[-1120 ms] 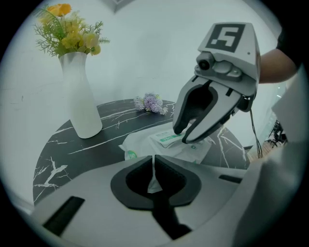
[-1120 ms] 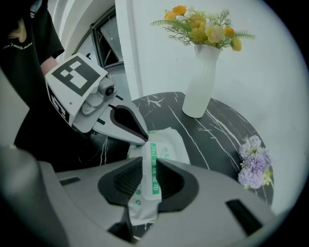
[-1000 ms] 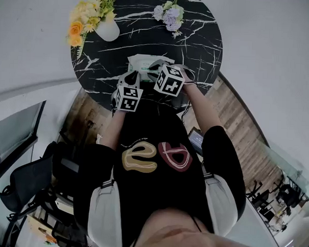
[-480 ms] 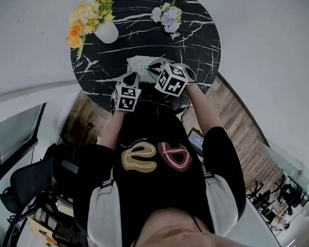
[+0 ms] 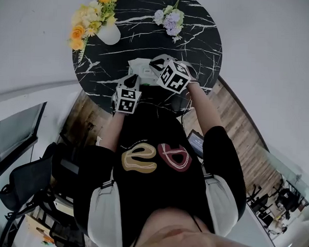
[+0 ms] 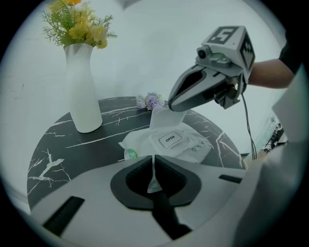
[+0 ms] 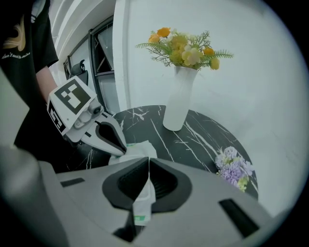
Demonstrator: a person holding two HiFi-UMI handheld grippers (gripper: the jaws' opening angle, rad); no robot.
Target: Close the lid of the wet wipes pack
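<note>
The white wet wipes pack [image 5: 142,67] lies near the front edge of the black marble table [image 5: 199,40]. Its lid label reading OPEN [image 6: 170,139] lies flat on top. My left gripper [image 6: 154,161] is shut on the pack's near edge, with thin white film pinched between the jaws. My right gripper [image 7: 148,163] has just been closing and is now shut on another edge of the pack. White wrapper with green print [image 7: 143,195] sits between its jaws. In the left gripper view the right gripper [image 6: 171,106] lifts a corner of the wrapper [image 6: 165,118] off the table.
A white vase of yellow and orange flowers [image 5: 108,31] stands at the table's back left. A small purple flower bunch [image 5: 170,16] lies at the back. The table's front edge [image 5: 145,102] is right at the person's body, with wooden floor [image 5: 241,124] below.
The right gripper has moved up and slightly right, pulling the pack's edge with it. The left gripper has stayed where it was.
</note>
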